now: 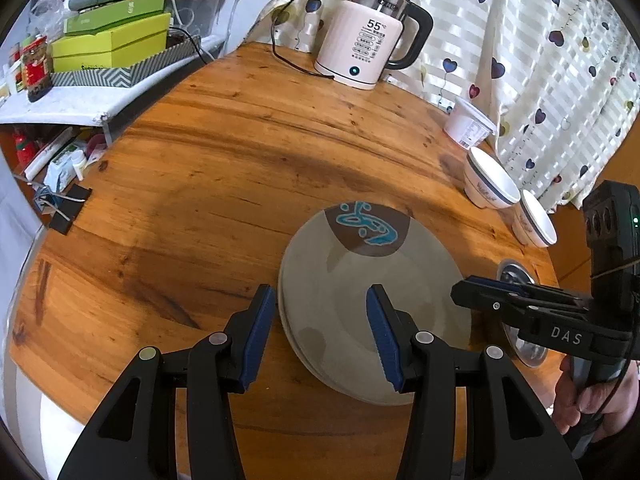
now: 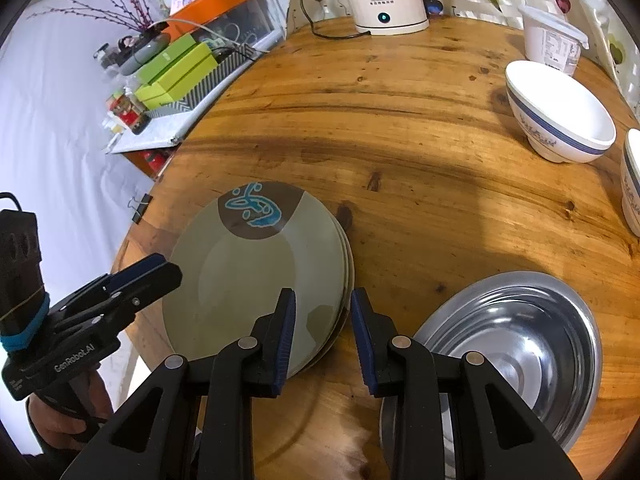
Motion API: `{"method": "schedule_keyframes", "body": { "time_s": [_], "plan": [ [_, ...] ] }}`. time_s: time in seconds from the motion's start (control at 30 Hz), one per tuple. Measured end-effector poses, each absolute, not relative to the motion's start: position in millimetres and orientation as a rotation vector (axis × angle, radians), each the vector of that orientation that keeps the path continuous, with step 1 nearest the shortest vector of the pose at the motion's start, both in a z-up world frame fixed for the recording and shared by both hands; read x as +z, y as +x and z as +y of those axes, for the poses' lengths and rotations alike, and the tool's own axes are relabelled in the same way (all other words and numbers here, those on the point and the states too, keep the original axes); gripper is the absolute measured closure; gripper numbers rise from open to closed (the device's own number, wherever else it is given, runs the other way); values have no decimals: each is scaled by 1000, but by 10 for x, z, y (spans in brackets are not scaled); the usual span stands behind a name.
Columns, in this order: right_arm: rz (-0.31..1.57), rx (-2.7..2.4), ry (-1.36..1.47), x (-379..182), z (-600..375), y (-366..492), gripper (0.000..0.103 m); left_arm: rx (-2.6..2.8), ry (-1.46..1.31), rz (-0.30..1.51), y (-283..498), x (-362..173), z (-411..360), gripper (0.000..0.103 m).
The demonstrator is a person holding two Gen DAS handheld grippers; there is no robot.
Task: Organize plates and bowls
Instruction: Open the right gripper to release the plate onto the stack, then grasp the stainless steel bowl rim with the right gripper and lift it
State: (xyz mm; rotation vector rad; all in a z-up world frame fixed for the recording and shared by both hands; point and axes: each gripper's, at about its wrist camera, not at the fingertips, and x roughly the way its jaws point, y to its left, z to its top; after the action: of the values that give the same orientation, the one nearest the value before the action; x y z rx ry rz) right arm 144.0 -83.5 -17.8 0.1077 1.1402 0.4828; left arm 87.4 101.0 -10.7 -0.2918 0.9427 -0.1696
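Note:
A stack of grey-green plates [image 1: 372, 304] with a blue fish drawing lies on the round wooden table [image 1: 224, 160]; it also shows in the right wrist view [image 2: 248, 280]. My left gripper [image 1: 320, 332] is open, its jaws astride the stack's left edge. My right gripper [image 2: 323, 340] is open at the stack's right edge, empty; it also shows in the left wrist view [image 1: 480, 292]. Two white bowls with blue bands [image 2: 560, 116] [image 2: 632, 184] stand at the far right. Steel plates [image 2: 516, 344] lie stacked at the near right.
An electric kettle [image 1: 368, 36] with its cord stands at the table's back. A white plastic tub [image 2: 552, 40] stands by the curtain. A cluttered shelf with green boxes [image 1: 108, 44] is to the left. A binder clip [image 1: 68, 208] sits on the table's left edge.

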Motion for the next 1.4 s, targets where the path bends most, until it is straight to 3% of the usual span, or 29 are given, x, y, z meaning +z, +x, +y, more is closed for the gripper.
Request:
{"method": "schedule_keyframes", "body": {
  "time_s": [0.1,0.63,1.4],
  "plan": [
    [1139,487,101,-181,-820,1446,80,-176,-278,941,863,-111,968,54],
    [1158,484,129,-196,-820,1448,79,-150,-291,948,857,-112,1009,54],
    [939,394,191,302,-1581,1026,74,-257,-219,865,819,255,527,54]
  ]
}}
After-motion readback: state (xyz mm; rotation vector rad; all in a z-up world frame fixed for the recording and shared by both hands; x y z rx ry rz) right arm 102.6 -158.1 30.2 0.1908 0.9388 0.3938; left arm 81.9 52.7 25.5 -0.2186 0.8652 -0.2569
